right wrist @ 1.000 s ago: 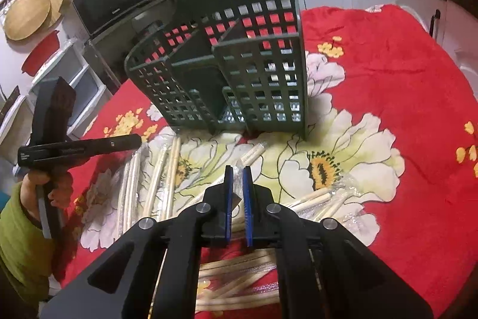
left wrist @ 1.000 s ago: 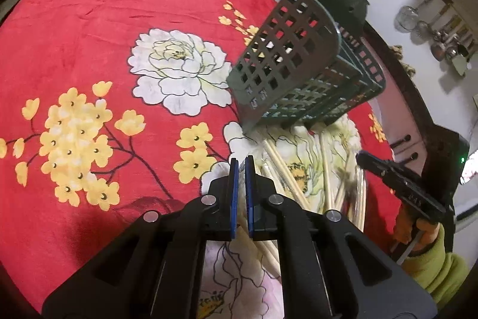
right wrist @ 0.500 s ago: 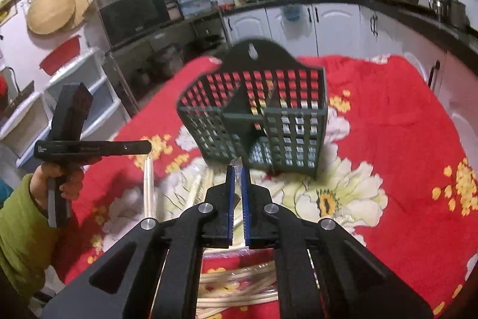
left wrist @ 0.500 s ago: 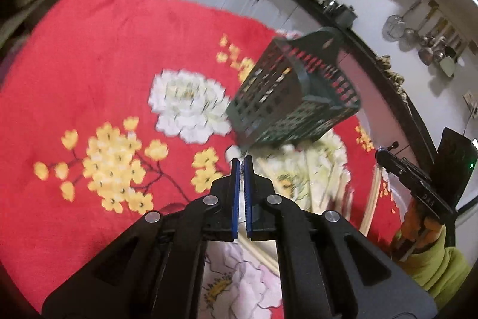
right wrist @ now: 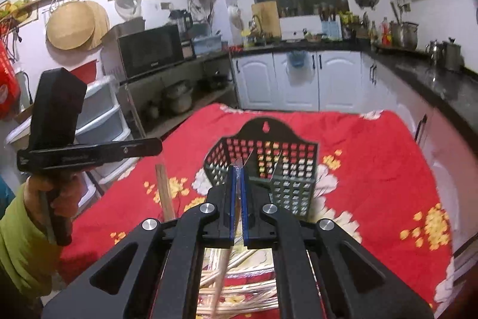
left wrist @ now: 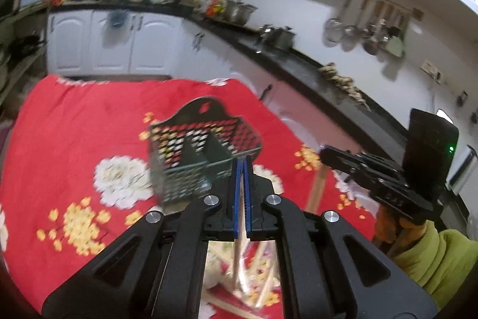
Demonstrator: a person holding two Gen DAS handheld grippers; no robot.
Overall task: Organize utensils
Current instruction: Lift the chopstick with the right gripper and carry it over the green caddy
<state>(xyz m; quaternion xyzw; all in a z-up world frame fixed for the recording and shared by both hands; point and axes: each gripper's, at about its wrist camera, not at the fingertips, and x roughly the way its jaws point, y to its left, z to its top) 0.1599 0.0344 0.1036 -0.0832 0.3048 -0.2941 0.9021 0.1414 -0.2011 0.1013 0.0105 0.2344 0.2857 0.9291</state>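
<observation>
In my left wrist view, my left gripper (left wrist: 242, 169) at lower centre is clamped on a wrapped chopstick (left wrist: 237, 259) hanging below it. The green basket (left wrist: 191, 166) stands just above it on the red flowered table (left wrist: 74, 124). My right gripper, at right, pinches another chopstick.

In my right wrist view, my right gripper (right wrist: 238, 178) is closed on a wrapped chopstick (right wrist: 221, 274). The basket (right wrist: 283, 169) sits mid-frame, loose chopsticks (right wrist: 248, 292) below.

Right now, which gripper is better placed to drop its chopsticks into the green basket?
Right, narrowly. The right gripper, shut on wrapped chopsticks, faces the basket squarely, its open compartments beyond the fingertips. The left gripper also holds a stick, but sees the basket off to its left, at an angle.
</observation>
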